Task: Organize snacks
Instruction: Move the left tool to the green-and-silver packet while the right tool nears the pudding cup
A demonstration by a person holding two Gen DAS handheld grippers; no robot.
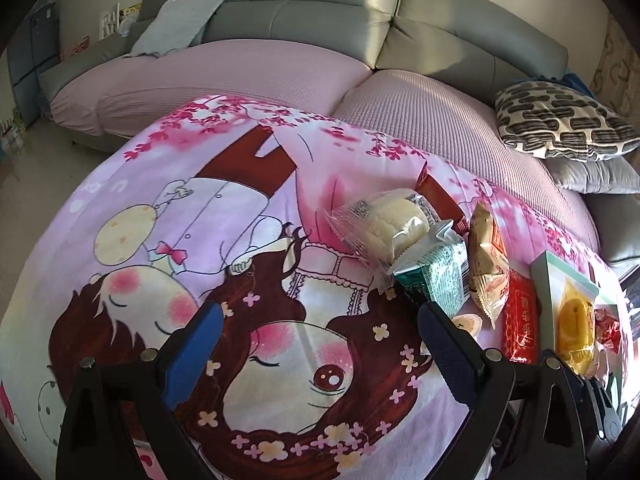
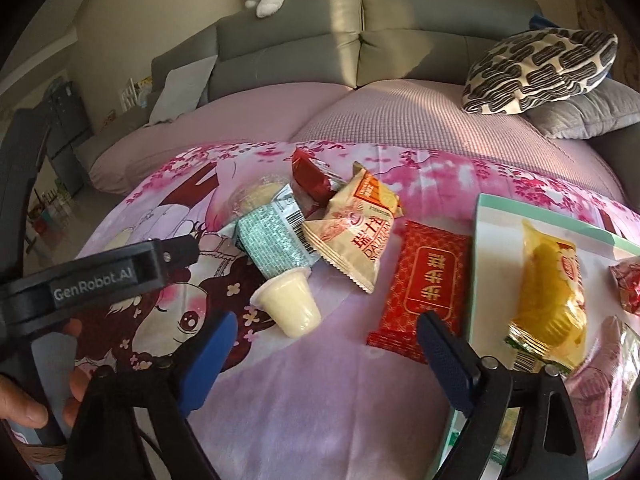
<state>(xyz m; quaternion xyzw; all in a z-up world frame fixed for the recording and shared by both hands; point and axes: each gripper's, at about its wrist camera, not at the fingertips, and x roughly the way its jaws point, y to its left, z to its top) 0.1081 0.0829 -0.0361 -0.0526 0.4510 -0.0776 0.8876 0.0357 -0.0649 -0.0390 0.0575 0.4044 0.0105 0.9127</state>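
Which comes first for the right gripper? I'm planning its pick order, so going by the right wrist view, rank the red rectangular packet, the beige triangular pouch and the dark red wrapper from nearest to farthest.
From the right gripper:
1. Red rectangular packet, just ahead beside its right finger.
2. Beige triangular pouch, farther on, centre of the pile.
3. Dark red wrapper, at the pile's back edge.

Left tool [image 1: 320,344] hangs wide open over the cartoon-print cloth [image 1: 160,240], nothing between its blue pads [image 1: 196,344]. Ahead and to the right sits the snack pile: a pale bun in clear wrap [image 1: 384,220], a green-and-silver packet [image 1: 440,276] just beside it, a tan packet [image 1: 488,256], a flat red packet [image 1: 520,320]. Further right, a pale-rimmed box [image 1: 550,280] holds a yellow cake (possibly wrapped, hard to tell). Grey sofa [image 1: 320,20] behind.
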